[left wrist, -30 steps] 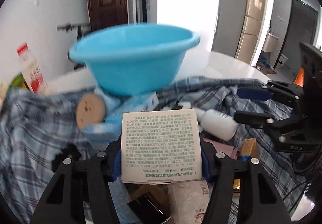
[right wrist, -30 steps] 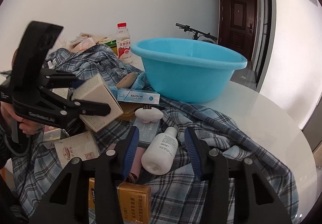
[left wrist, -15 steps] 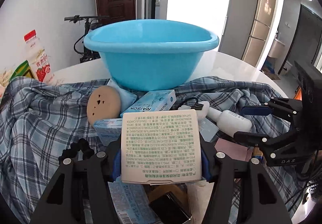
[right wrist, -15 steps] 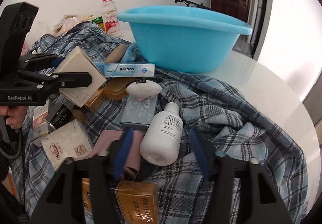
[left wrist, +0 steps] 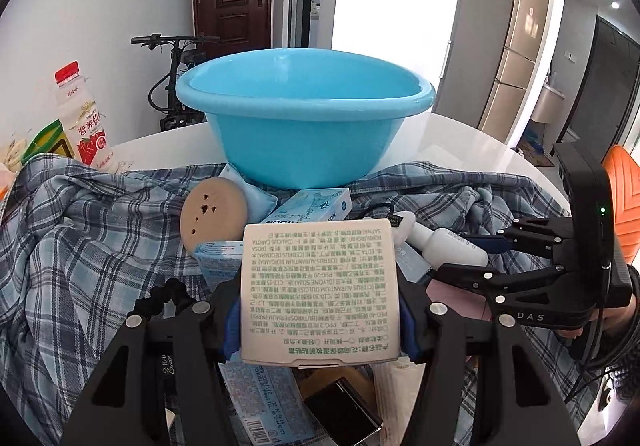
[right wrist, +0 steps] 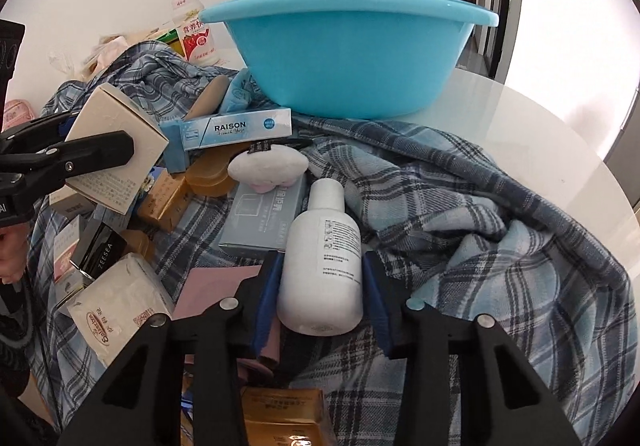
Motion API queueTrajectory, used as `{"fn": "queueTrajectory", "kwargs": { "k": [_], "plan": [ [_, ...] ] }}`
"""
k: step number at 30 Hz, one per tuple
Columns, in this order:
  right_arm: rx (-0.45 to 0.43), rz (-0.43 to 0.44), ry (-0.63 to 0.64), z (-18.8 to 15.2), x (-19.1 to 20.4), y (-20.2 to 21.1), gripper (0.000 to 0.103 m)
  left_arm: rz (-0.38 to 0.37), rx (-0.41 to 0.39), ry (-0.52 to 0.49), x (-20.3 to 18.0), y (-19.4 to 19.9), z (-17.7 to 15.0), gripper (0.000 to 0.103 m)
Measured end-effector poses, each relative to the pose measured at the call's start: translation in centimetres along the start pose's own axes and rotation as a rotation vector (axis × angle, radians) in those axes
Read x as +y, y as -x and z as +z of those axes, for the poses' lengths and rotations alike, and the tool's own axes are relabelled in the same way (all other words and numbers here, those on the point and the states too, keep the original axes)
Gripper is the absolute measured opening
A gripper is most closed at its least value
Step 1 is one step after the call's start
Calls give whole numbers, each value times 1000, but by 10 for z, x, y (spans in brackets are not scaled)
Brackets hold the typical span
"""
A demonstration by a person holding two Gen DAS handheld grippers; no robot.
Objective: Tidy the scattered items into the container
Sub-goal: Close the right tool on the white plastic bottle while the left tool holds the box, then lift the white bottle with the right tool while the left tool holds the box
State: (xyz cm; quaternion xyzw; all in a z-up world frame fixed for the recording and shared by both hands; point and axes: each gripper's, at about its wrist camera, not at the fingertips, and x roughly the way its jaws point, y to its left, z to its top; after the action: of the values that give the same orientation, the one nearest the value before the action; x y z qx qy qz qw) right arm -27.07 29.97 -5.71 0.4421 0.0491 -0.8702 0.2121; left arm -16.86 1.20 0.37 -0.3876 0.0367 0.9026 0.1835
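A: Left gripper (left wrist: pixel 320 310) — status?

B: Fingers clenched on the cream carton (left wrist: pixel 320 286), printed face up, lifted clear of the clutter. The right wrist view shows it hanging above the plaid cloth (right wrist: pixel 500 238), nothing under it touching.

A: And the container?

B: Blue basin (left wrist: pixel 305 117), straight ahead of the carton on the white surface (right wrist: pixel 540 133), its near wall bedded against the cloth. Nothing visible inside from the left view, though the bottom is hidden.

A: So the step in hand?

B: Carry, I'd judge. Carton picked, not yet over the rim. Next move calls for lifting it above the basin lip, going forward, then letting go once it is over the hollow. The rim stands higher than the carton now, so height comes first.

A: Right gripper (right wrist: pixel 320 286)?

B: Fingers spread, one either side of the white bottle (right wrist: pixel 322 258), which lies on the cloth, cap pointing toward the basin. The pads look just beside its sides; whether they touch, cannot tell. Not gripped, as far as I read it.

A: Risk there?

B: Round bottle on soft folds may roll as the fingers close. A squeeze at mid-body seems safest.

A: Left over?

B: Plenty: RAISON box (right wrist: pixel 236 129), tissue pack (right wrist: pixel 120 306), gold box (right wrist: pixel 280 422), all outside the basin.
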Motion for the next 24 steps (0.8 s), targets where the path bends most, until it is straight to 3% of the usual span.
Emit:
{"fn": "queueTrajectory", "kwargs": {
  "k": [6, 18, 20, 24],
  "plan": [
    [-28, 2, -9, -5, -1, 18, 39, 20, -19, 16, 2, 3, 0, 62],
    [-239, -51, 54, -3, 21, 80, 38, 35, -40, -2, -1, 9, 1, 62],
    [-227, -52, 58, -4, 25, 78, 38, 34, -40, -5, -1, 9, 1, 62],
    [-103, -42, 27, -6, 23, 53, 38, 30, -46, -23, -3, 11, 1, 62]
  ]
}}
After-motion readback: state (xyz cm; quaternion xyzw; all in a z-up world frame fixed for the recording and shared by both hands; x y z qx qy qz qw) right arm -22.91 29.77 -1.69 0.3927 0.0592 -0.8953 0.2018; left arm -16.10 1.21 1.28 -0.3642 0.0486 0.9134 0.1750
